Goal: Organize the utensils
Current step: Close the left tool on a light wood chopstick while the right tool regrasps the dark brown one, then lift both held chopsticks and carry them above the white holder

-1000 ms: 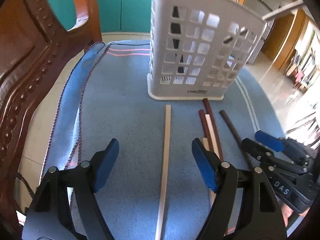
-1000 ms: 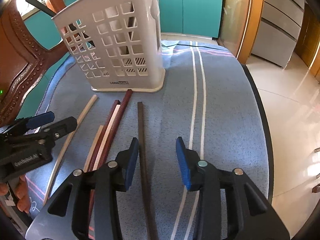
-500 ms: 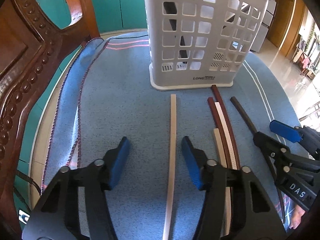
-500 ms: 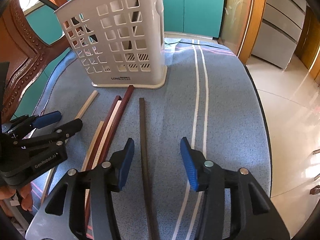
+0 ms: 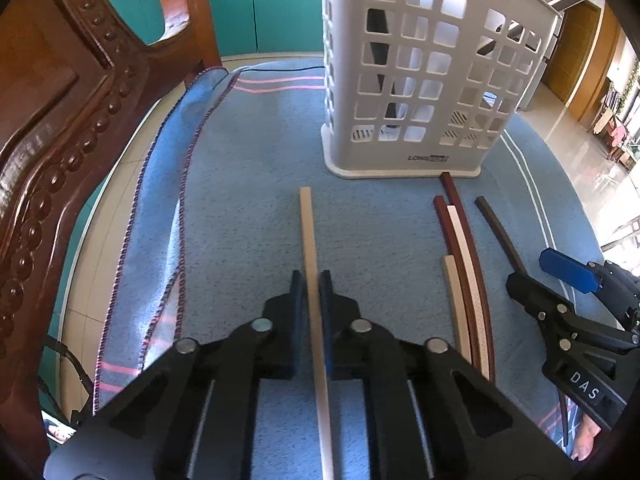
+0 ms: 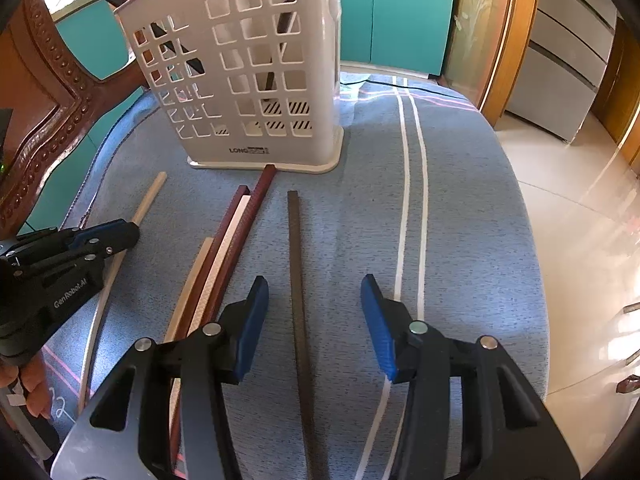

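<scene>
My left gripper [image 5: 313, 280] is shut on a pale beige chopstick [image 5: 307, 224] that lies on the blue cloth and points toward the white perforated utensil basket [image 5: 432, 80]. To its right lie several more chopsticks: dark red ones [image 5: 468, 236], cream ones [image 5: 460, 252] and a dark brown one [image 5: 496, 224]. In the right wrist view my right gripper [image 6: 314, 312] stands open over the dark brown chopstick [image 6: 295, 248], pads clear of it. The basket [image 6: 248, 80] holds a few dark utensils. The left gripper [image 6: 100, 240] shows there too, closed on the beige chopstick [image 6: 150, 196].
A blue cloth with white stripes [image 6: 412, 200] covers the round table. A carved wooden chair back [image 5: 60, 120] rises at the left. The table edge drops to a tiled floor [image 6: 580, 220] on the right. Teal cabinets [image 6: 400, 16] stand behind.
My left gripper's jaws have closed from wide apart onto the beige chopstick. The right gripper's jaws have widened a little around the dark brown chopstick.
</scene>
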Demonstrator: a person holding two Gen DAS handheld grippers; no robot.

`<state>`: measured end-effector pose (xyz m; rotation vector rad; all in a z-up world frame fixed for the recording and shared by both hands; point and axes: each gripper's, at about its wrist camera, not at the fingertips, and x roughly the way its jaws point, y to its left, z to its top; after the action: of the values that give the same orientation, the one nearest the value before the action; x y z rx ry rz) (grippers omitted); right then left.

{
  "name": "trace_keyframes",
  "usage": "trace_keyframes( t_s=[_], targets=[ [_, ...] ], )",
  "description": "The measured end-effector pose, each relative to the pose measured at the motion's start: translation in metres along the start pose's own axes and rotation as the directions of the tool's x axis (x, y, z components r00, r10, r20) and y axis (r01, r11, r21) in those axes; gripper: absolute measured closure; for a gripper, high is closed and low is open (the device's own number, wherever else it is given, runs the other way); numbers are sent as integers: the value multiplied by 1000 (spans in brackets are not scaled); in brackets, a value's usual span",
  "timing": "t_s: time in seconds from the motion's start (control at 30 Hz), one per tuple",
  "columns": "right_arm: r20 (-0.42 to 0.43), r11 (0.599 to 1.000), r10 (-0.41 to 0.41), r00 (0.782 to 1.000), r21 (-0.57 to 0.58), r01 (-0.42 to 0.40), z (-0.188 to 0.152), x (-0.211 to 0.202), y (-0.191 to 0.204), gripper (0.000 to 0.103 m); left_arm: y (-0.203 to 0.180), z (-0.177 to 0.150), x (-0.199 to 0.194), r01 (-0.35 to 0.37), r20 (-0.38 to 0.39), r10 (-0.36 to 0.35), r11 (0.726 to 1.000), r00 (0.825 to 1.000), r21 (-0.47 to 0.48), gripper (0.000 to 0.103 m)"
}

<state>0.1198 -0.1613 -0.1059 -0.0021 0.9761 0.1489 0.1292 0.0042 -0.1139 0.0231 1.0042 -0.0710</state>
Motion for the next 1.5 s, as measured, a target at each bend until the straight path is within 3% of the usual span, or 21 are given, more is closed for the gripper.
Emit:
trace_keyframes(
  t_s=[0.47, 0.8, 1.0, 1.07, 1.13, 1.23, 1.33, 1.5],
  targets=[
    [12, 999, -27, 1000, -33, 27, 0, 3, 11, 49, 1, -1, 0, -5, -1, 5, 1000, 1000, 5, 92],
    [47, 998, -56, 997, -30, 58, 5, 9, 11, 49, 6, 2, 5, -25, 6, 25, 1000, 1000, -5, 62],
    [50, 998, -53, 997, -36, 55, 9, 11, 12, 49, 6, 3, 7, -25, 11, 25, 1000, 1000, -2, 60],
    [49, 998, -42, 998, -39, 44, 9, 10, 13, 61, 7, 4, 7, -25, 9, 25, 1000, 1000, -2, 61],
    [46, 998, -29, 998, -53, 32, 8, 8, 16, 77, 6, 4, 6, -13, 8, 13, 1000, 1000, -4, 79],
    [40, 998, -9, 999, -61, 12, 8, 6, 18, 96, 2, 4, 6, -5, 11, 5, 1000, 1000, 10, 95],
    [57, 998, 61, 997, -34, -59, 9, 3, 17, 96, 1, 4, 5, 11, 18, -11, 1000, 1000, 1, 96],
    [174, 992, 105, 979, -91, -90, 8, -34, 20, 97, 1, 6, -17, 68, 76, -67, 998, 995, -10, 96]
  ],
)
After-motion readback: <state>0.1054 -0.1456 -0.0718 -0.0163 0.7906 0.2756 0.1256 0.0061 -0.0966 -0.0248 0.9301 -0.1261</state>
